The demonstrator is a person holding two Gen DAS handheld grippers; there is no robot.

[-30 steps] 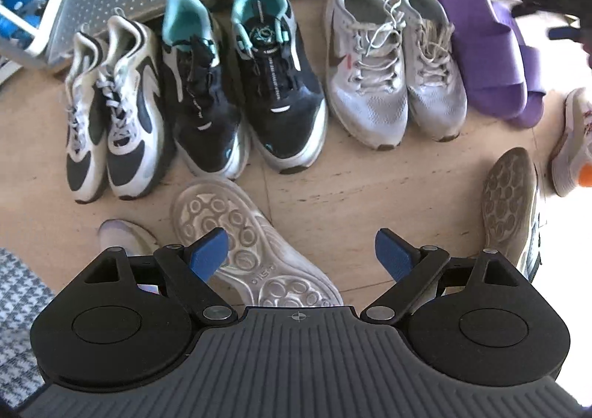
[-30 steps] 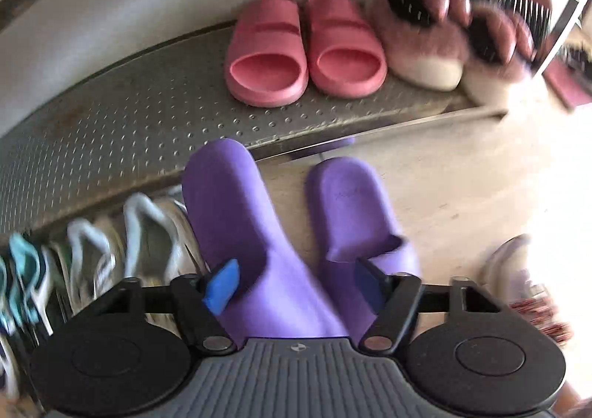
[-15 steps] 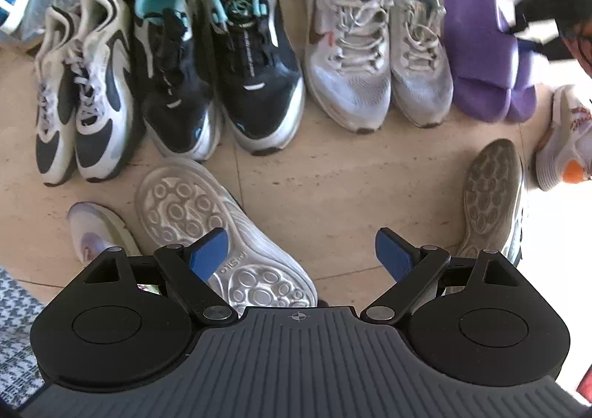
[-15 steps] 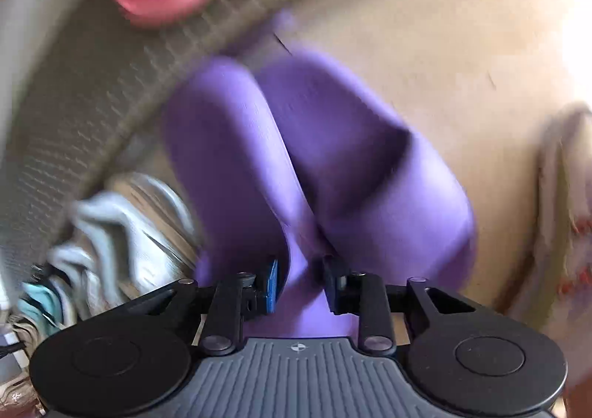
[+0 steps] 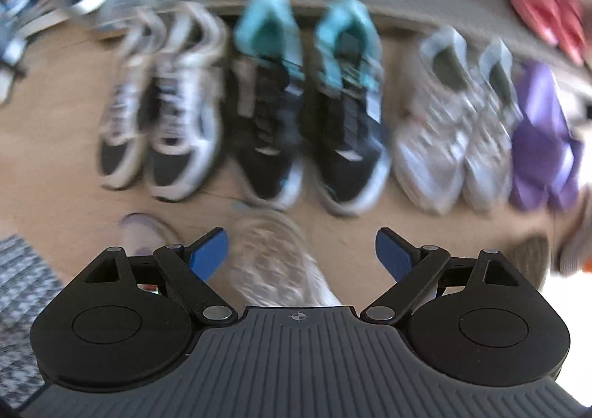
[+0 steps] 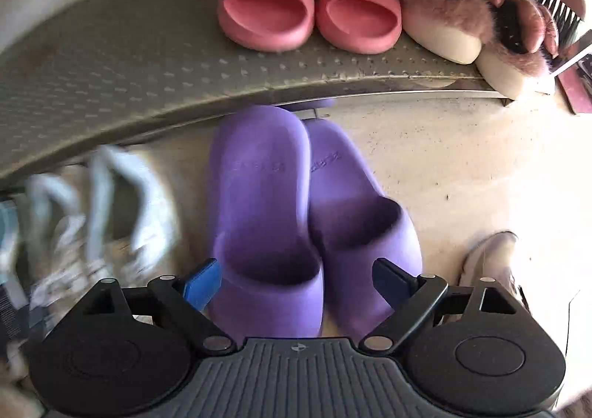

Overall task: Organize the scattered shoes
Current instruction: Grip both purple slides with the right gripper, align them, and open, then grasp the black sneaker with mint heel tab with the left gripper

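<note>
Shoes: 2 purple foam slides [image 6: 296,218] lie side by side, touching, heels against the grey studded metal step [image 6: 111,59].
Right gripper [image 6: 296,281]: jaws opening, spread above the slides, pinching nothing.
Left gripper [image 5: 301,251]: spread, empty, pointing down over an overturned pale sneaker [image 5: 273,258].
Handling: probably light, soft, squashy; pinch a strap edge.
Floor: other pairs rowed nearby.

The purple slides [image 6: 281,218] look like smooth, matt foam, as do the pink slides [image 6: 307,7]. The slippers [image 6: 455,10] are fluffy fur. The shelf [image 6: 129,59] is dull studded metal; the floor [image 6: 462,166] smooth, pale.
</note>
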